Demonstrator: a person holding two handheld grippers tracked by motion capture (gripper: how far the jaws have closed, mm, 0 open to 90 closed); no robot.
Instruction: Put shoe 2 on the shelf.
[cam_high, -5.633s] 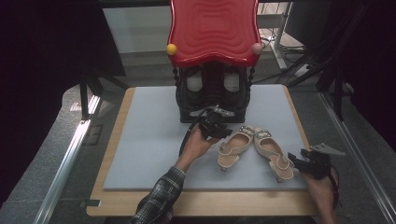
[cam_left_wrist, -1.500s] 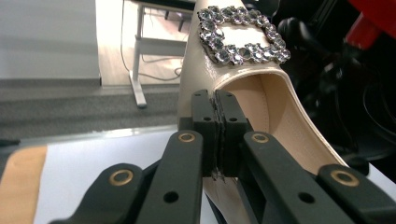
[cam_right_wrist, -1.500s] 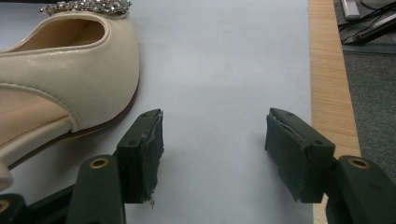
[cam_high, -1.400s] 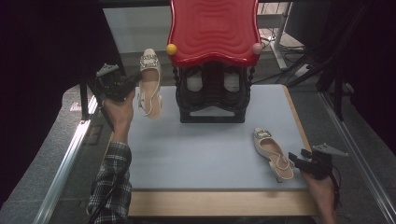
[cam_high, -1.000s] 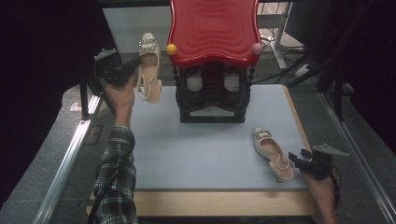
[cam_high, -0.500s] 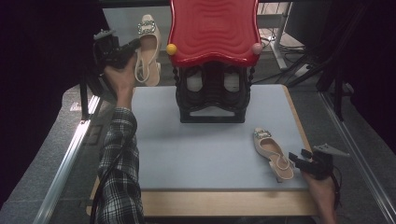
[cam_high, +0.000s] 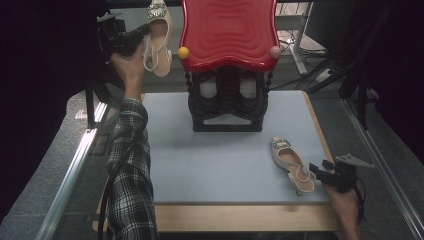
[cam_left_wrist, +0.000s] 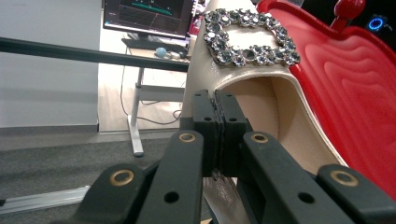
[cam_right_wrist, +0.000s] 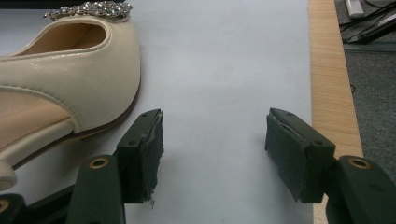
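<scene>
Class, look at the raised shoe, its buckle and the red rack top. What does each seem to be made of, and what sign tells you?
Shoe: probably glossy cream leather or a synthetic; smooth with a soft sheen.
Buckle: clear faceted stones, likely glass or plastic, in a metal-looking frame; they glint.
Rack top: seemingly moulded red plastic; shiny, with wavy ridges.

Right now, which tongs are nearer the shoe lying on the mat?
Right. The right tongs sit open beside that shoe; the left tongs hold the other shoe aloft.
</scene>
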